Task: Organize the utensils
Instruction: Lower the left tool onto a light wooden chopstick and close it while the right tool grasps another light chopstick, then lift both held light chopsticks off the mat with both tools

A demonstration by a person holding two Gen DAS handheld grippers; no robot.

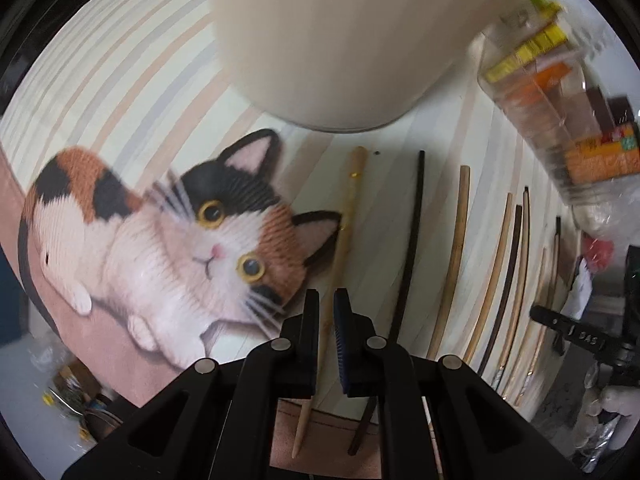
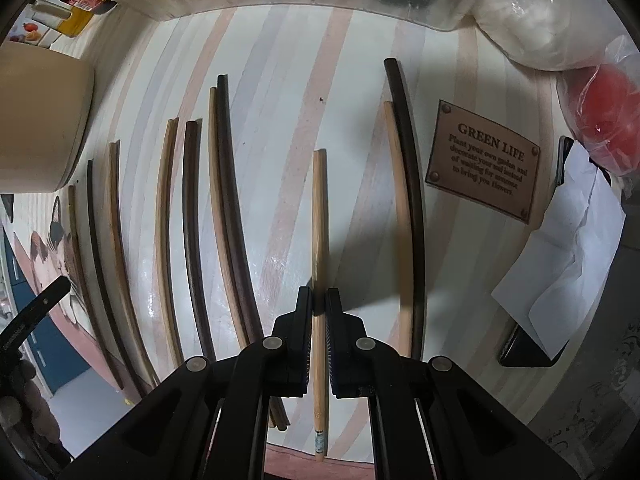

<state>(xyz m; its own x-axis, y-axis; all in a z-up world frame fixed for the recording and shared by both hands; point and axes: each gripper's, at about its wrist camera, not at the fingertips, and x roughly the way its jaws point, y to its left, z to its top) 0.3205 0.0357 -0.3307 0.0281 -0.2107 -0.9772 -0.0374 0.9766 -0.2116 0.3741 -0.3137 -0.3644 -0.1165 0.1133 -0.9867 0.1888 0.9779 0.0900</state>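
Several loose chopsticks, light and dark wood, lie in a row on the striped tablecloth (image 2: 280,80). My right gripper (image 2: 319,300) is shut on a light wooden chopstick (image 2: 319,208) and holds it above the cloth, where it casts a shadow. My left gripper (image 1: 327,304) has its jaws narrowly apart around a light chopstick with a gold band (image 1: 348,208); I cannot tell whether they touch it. A cream utensil cup (image 1: 332,40) stands just beyond the left gripper and shows at the left edge of the right wrist view (image 2: 40,120).
A calico cat is printed on the cloth (image 1: 180,240). A clear plastic box of packets (image 1: 560,100) stands at the right. A brown "GREEN LIFE" label (image 2: 484,160), white paper (image 2: 568,240), a red bagged object (image 2: 608,120) and a dark flat object (image 2: 524,344) lie right of the chopsticks.
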